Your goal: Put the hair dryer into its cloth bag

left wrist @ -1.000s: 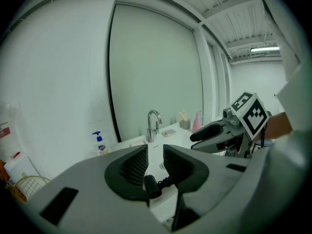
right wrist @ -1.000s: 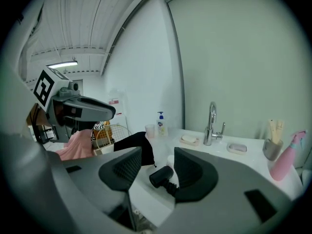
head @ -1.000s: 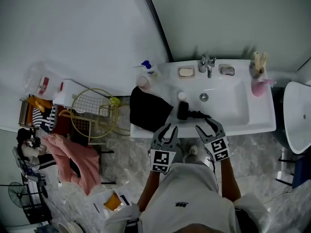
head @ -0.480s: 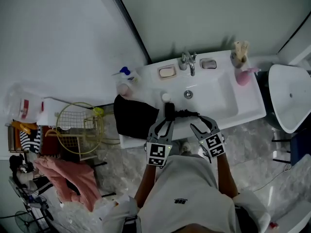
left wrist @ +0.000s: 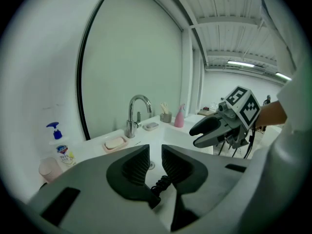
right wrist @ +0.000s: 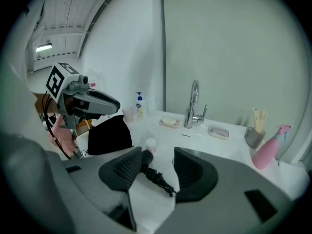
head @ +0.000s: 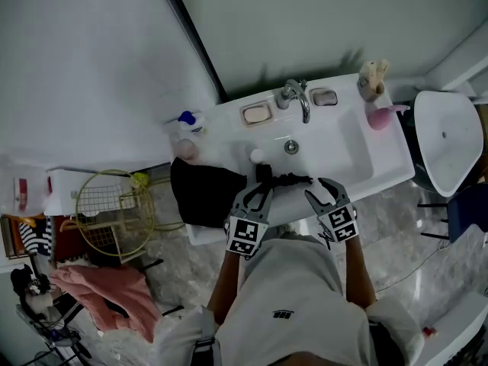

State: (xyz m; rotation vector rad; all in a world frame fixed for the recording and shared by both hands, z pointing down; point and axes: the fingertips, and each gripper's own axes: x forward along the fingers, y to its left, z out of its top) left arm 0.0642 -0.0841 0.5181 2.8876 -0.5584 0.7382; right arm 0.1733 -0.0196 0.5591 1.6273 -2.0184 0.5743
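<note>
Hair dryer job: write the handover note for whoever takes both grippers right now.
Left gripper: empty, jaws closing to a narrow gap, above the coiled cord.
Right gripper: open, empty, aimed at the hair dryer.
Hair dryer lies near the front edge of the sink counter. The black cloth bag lies beside it on the counter's left end.
Done: nothing bagged yet.
Left: grip the dryer, open the bag, slide dryer and cord in.

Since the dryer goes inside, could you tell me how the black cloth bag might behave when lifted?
The black cloth bag lies slumped on the counter, so probably floppy and light. No stiff rim shows; its mouth likely sags shut.
</note>
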